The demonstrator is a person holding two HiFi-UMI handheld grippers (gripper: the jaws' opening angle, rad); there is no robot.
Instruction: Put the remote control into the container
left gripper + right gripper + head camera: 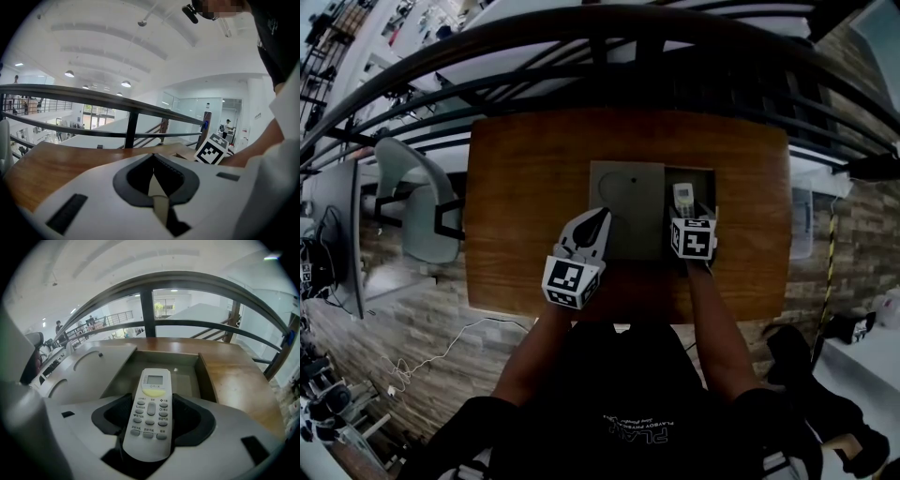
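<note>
A white remote control with a small screen lies button side up between the jaws of my right gripper, which is shut on its lower half. It hangs over the open compartment of a grey-brown container on the wooden table. In the head view the remote sits above the container, just ahead of my right gripper. The container's flat lid lies beside the opening on the left. My left gripper rests over that lid with its jaws together. A thin beige sliver shows between them.
The wooden table ends at a dark railing on its far side. A grey chair stands off the table's left edge. In the left gripper view my right gripper's marker cube and the person's arm are close on the right.
</note>
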